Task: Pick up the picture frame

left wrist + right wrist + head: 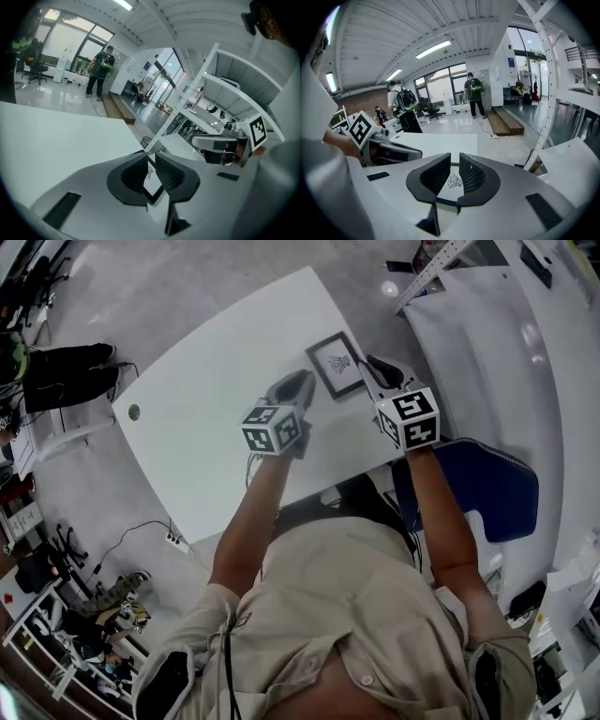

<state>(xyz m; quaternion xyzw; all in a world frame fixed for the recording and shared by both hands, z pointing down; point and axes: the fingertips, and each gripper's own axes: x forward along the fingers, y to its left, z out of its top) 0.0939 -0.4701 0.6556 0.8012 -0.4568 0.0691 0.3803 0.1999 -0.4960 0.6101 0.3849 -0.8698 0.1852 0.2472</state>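
Head view: the picture frame [337,364] lies flat on the white table [216,381], towards its far right corner. The left gripper [302,382] has its tips just beside the frame's left edge, and the right gripper [373,364] has its tips just beside the frame's right edge. From above, the gap between either pair of jaws is too small to read. A blue chair [492,486] stands near right of the table.

Left gripper view: the jaws stand a narrow slit apart. In that slit shows a strip of the frame [151,180], white picture and dark border, with a corner pointing back towards the camera. The ribbed pads hide the rest of it, and no pad is seen pressing on it. Beyond, at right, is the right gripper [220,143].

Right gripper view: again the jaws are slightly parted. The frame's small drawing [454,181] fills the gap, and its dark border crosses just below. The left gripper [393,151] lies at left.
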